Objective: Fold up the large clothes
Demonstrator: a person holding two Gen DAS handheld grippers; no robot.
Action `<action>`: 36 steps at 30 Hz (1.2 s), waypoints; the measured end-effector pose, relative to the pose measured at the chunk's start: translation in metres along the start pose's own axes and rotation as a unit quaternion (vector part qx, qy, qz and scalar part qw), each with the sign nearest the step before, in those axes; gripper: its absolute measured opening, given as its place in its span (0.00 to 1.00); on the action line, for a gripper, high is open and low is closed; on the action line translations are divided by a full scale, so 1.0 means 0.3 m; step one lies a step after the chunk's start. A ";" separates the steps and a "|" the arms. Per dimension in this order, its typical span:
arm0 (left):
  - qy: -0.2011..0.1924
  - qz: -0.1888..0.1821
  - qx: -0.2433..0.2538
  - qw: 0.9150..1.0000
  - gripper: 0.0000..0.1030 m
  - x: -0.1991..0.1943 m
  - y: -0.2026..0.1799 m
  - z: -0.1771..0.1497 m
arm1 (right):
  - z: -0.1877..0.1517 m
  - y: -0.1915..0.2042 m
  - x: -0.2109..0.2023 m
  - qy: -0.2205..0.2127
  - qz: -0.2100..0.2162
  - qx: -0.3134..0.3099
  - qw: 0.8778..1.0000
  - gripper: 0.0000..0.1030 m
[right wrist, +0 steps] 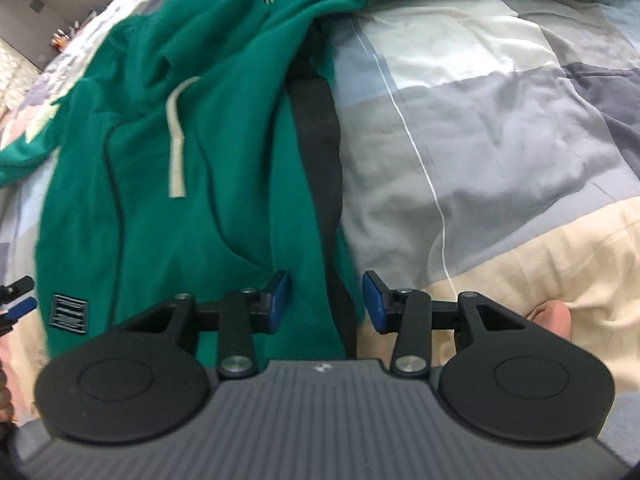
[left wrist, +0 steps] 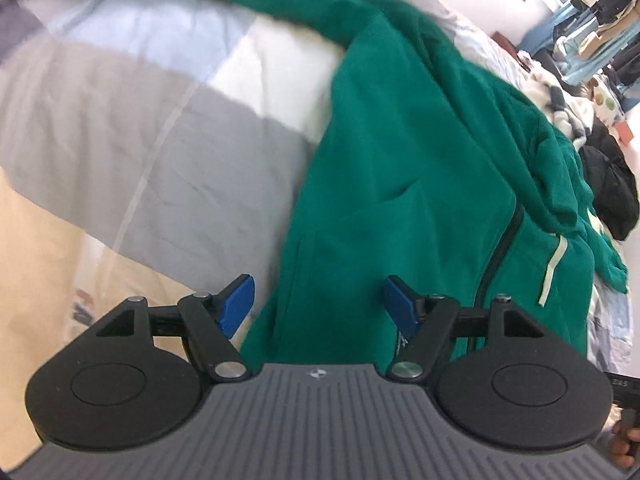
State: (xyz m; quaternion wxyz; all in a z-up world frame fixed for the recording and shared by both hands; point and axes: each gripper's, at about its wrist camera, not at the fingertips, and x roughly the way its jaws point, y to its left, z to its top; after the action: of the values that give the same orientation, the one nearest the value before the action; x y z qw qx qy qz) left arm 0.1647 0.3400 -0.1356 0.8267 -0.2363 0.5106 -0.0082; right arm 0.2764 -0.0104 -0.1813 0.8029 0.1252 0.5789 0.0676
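A patchwork quilt [right wrist: 500,128] in grey, pale blue and cream covers the bed, and the green hoodie [left wrist: 400,168] lies rumpled across it, filling the centre and right of the left wrist view and the left half of the right wrist view. The left gripper [left wrist: 320,306] and right gripper [right wrist: 326,300] both hover at its lower hem, jaws apart, nothing held. A grab here could pinch one layer only or snag the drawstring [right wrist: 176,140], skewing the fold, and the dark clothes pile [left wrist: 612,188] at right crowds the sleeve.

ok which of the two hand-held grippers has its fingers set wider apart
The left hand-held gripper: its blue pads gape widely over the green hoodie. The right hand-held gripper is open too, but narrower.
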 end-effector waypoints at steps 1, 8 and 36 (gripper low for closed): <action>0.011 -0.007 0.003 1.000 0.73 0.022 0.008 0.003 | -0.003 0.001 0.014 0.002 0.001 0.001 1.000 0.42; 0.047 0.010 0.066 0.997 0.75 0.110 -0.026 -0.006 | -0.029 0.038 0.049 0.019 0.002 -0.041 0.999 0.35; 0.031 -0.013 -0.001 0.999 0.18 -0.218 -0.132 -0.213 | -0.196 -0.327 -0.380 -0.024 -0.002 -0.115 0.993 0.10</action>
State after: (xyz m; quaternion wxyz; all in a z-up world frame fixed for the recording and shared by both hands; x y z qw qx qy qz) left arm 0.0881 0.2970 -0.0882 0.8102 -0.2434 0.5327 -0.0251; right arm 0.1807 -0.1262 -0.1222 0.8257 0.0324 0.5482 0.1292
